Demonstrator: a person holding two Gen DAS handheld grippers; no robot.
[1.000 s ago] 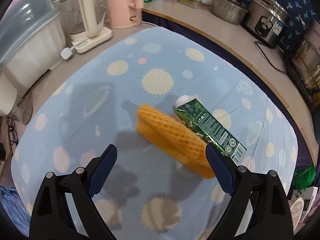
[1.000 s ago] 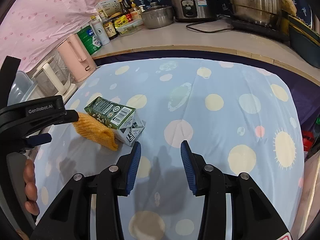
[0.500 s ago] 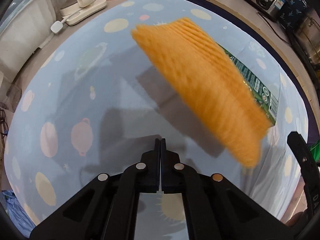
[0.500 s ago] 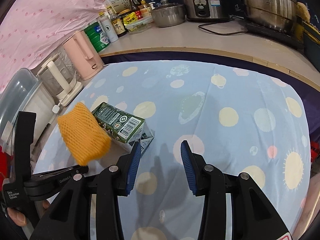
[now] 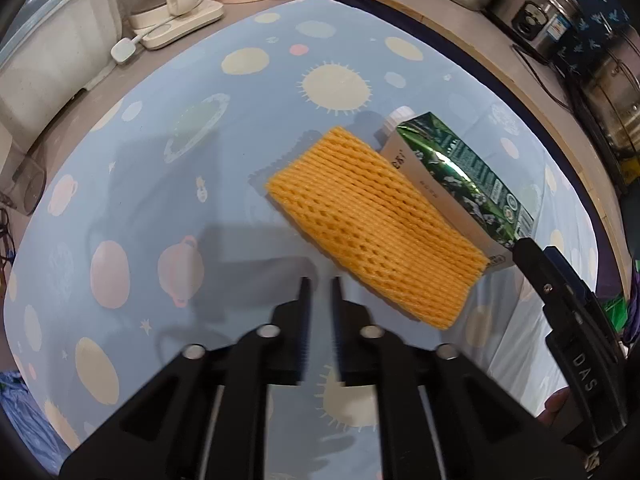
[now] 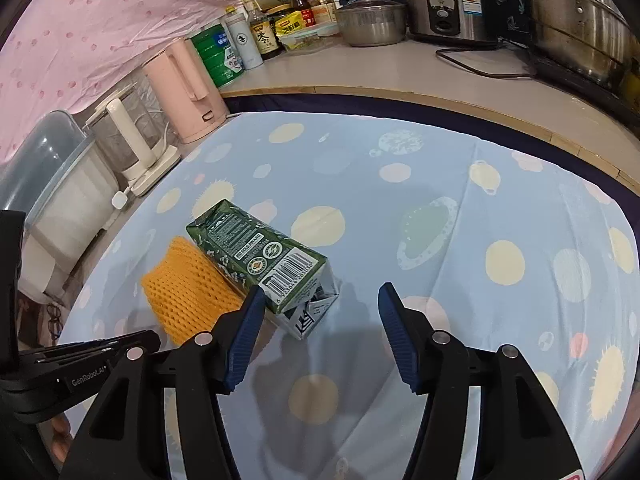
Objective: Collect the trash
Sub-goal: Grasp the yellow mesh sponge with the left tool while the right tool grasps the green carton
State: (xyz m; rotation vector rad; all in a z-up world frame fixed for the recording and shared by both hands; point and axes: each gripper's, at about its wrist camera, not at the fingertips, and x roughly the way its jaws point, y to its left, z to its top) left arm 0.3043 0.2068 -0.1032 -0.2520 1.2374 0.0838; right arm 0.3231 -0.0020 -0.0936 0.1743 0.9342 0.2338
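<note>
An orange foam net (image 5: 372, 224) lies flat on the blue spotted tablecloth (image 5: 160, 184), touching a green drink carton (image 5: 460, 176) that lies on its side. My left gripper (image 5: 319, 280) hovers just short of the net's near edge; its jaws are opening from a narrow slit with nothing between them. In the right wrist view the carton (image 6: 260, 256) and net (image 6: 188, 288) sit just ahead. My right gripper (image 6: 322, 300) has its jaws opening wide, with the carton's near end between the fingertips, untouched. The left gripper's body (image 6: 80, 360) shows at lower left.
A white kettle (image 6: 132, 148), a pink jug (image 6: 188, 88) and a translucent bin (image 6: 52, 200) line the left side. Bottles (image 6: 260, 32), a rice cooker (image 6: 448, 4) and steel pots (image 6: 568, 12) stand on the counter behind the table.
The net was up in the air half a second ago and now lies beside the carton. My left jaws went from wide to shut to a slit. My right jaws widened near the carton.
</note>
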